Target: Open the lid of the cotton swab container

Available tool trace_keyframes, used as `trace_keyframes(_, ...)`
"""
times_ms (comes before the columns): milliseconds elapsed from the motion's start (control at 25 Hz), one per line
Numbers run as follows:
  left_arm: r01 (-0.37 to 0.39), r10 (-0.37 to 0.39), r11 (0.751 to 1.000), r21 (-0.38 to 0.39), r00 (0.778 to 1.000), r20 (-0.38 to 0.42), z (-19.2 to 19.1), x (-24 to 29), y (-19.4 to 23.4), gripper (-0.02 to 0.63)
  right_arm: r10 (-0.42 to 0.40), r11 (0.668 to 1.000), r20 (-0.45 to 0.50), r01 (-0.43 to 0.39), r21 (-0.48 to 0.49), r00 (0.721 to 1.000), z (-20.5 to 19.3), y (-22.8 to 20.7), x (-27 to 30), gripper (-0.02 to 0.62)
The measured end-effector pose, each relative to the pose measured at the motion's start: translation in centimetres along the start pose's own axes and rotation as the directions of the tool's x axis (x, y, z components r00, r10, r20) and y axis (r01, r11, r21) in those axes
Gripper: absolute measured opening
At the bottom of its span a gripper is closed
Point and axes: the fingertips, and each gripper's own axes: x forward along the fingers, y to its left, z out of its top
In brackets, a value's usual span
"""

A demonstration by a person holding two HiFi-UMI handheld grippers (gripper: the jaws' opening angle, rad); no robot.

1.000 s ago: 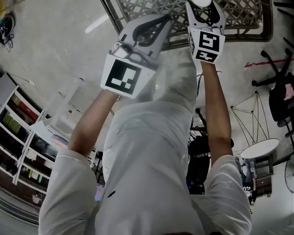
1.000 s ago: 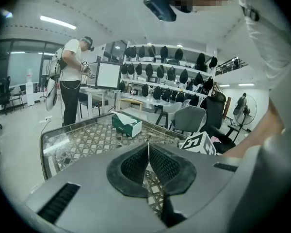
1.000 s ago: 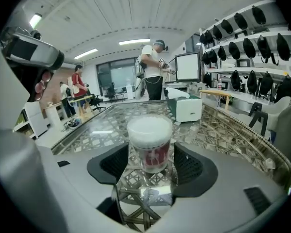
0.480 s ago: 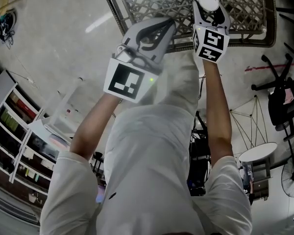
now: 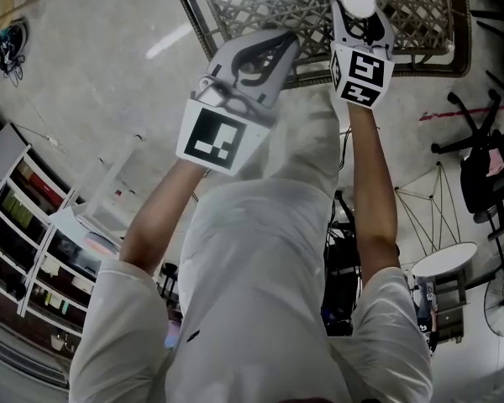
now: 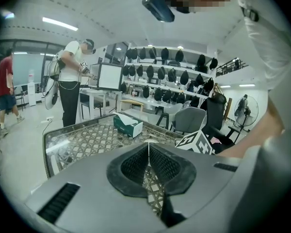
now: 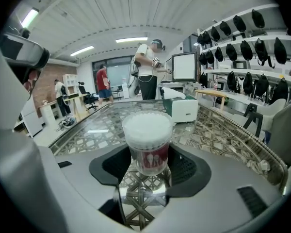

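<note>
The cotton swab container (image 7: 148,141) is a clear round tub with a white lid, upright on the glass-topped lattice table (image 7: 218,130). My right gripper (image 7: 149,166) has the tub between its black pads, and its jaws are closing; the pads stand close beside the tub's walls. In the head view the container (image 5: 353,1) shows at the tip of the right gripper (image 5: 355,15). My left gripper (image 5: 281,42) hovers over the table's near edge, shut and empty. In the left gripper view, that gripper (image 6: 148,152) has its pads together.
A green and white box (image 6: 127,124) lies on the table; it also appears as the box (image 7: 184,108) beyond the tub. The woven table rim (image 5: 197,23) runs beside the left gripper. People stand beyond the table. An office chair (image 5: 487,158) stands to the right.
Both grippers have shifted slightly right in the head view over the last second. The container stays between the right jaws and the left jaws stay together.
</note>
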Motion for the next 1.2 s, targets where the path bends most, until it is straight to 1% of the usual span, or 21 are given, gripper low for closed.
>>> trace_keyframes(320,0.01,-0.01,1.0,0.013,1.0,0.013,1.1,-0.4,-1.3,0.005,0.042,0.999,0.015,-0.042,-0.016,0.999,1.5,0.2,-2.5,0.23)
trace_keyframes(520,0.013,-0.014,1.0,0.026,0.999,0.032,2.6,-1.1,-1.9,0.005,0.093,0.995,0.017,-0.092,-0.048,0.996,3.3,0.8,-4.8,0.23)
trace_keyframes(800,0.007,-0.009,0.999,0.032,0.998,0.057,5.1,-3.1,-2.7,0.005,0.176,0.981,0.017,-0.174,-0.087,0.984,6.6,2.3,-9.0,0.23)
trace_keyframes(1080,0.006,-0.011,0.999,0.052,0.995,0.096,8.3,-6.1,-4.0,0.005,0.201,0.973,0.026,-0.197,-0.119,0.979,11.2,3.3,-13.7,0.23)
trace_keyframes(1200,0.006,-0.013,0.998,0.058,0.993,0.117,9.7,-7.6,-4.5,0.005,0.199,0.972,0.029,-0.193,-0.132,0.98,13.4,3.6,-15.6,0.23)
